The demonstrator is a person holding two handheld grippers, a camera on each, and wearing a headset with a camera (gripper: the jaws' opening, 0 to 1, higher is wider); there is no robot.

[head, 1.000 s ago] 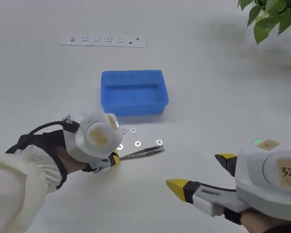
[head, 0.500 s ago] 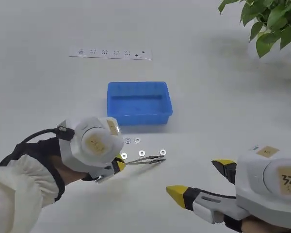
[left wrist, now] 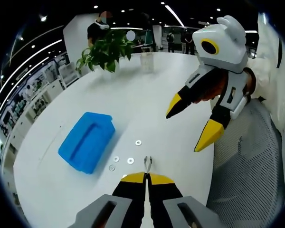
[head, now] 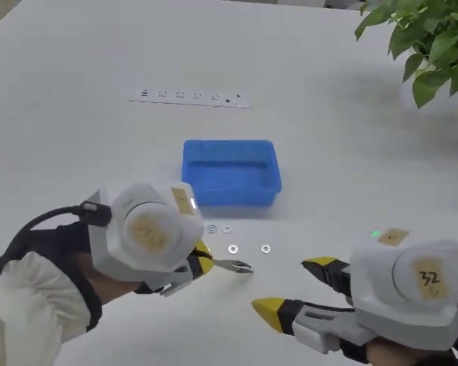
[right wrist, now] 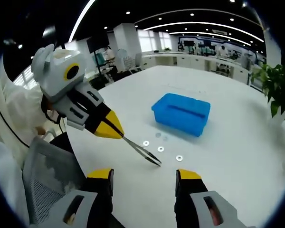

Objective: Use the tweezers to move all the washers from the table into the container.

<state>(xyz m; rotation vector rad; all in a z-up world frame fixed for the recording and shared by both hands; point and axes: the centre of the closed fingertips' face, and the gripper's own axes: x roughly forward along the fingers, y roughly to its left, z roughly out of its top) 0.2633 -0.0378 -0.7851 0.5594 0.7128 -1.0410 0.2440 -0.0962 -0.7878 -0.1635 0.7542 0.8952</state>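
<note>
The washers lie in a little bunch on the white table. None looks to be in the blue container yet, so I think the job is near its start. The container sits just past them, at 12 o'clock from the bunch in the head view. The tweezers point at the bunch from 7 o'clock. Their tips are close to the nearest washer, which sits at about 11 o'clock from the tips. Another washer sits at about 1 o'clock. I see nothing between the tips, but they are too small to be sure. The left gripper is squeezed tight on the back end of the tweezers. The right gripper waits at 5 o'clock from the washers, with its jaws wide apart and nothing in them. To do this step well, I think the tips should come down slowly over the edge of one washer and then pinch softly. A hard pinch could make the flat washer flip away. Far past the container, at 12 o'clock, lies a power strip, and a green plant is at 2 o'clock.
</note>
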